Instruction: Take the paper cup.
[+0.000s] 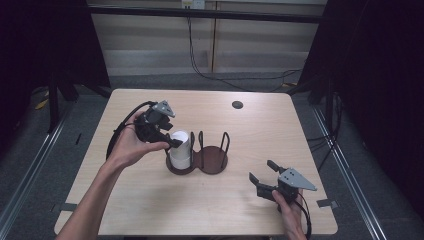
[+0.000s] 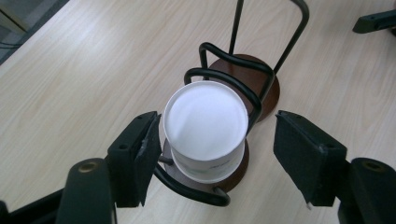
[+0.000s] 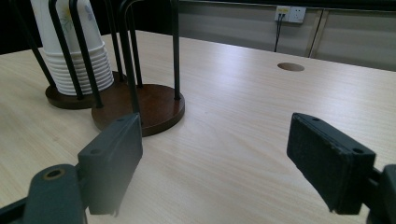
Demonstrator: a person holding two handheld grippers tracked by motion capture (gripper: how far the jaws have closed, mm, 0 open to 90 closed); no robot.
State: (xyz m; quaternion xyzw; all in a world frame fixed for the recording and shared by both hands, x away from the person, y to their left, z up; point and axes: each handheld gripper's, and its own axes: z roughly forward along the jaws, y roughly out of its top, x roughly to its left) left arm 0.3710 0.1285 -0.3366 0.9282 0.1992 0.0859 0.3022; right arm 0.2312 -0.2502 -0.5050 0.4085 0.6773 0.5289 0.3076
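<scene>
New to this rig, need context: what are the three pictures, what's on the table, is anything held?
No robot: a person holds a two-jaw gripper in each hand. The high view looks down on the wooden table; the other two look along each gripper's own jaws. On the table stands a double cup holder with a stack of upside-down paper cups in one bay. The left gripper straddles the stack's top, pads apart from it, holding nothing. The right gripper hovers open near the table's front edge, empty.
</scene>
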